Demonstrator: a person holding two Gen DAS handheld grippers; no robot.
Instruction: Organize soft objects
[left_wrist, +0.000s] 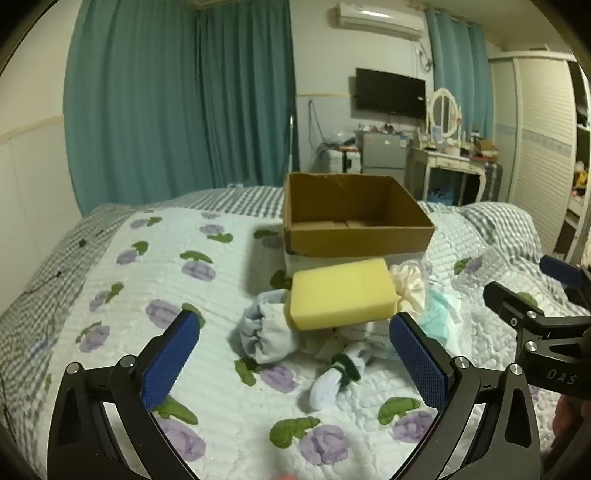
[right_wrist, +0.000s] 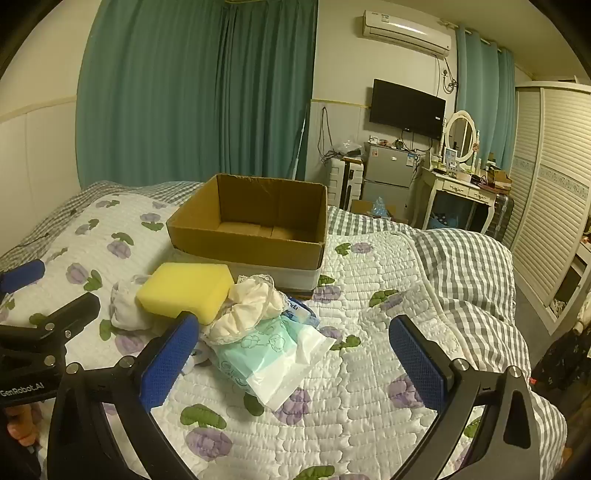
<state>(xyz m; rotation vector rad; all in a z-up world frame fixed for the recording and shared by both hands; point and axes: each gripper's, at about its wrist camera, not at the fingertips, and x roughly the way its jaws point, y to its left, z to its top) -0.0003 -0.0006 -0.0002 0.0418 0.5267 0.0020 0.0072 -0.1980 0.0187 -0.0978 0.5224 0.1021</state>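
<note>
Hovering above the quilt, the left gripper and right gripper both gape wide, holding nothing. Nearest lies a rolled white sock (green-banded), then a pale teal tissue pack, long axis running toward the near right. Beyond, a cream scrunchie touches a yellow sponge, a thick rounded block lying flat with its long side left-right. Farthest, just behind the heap, stands an open cardboard box.
</note>
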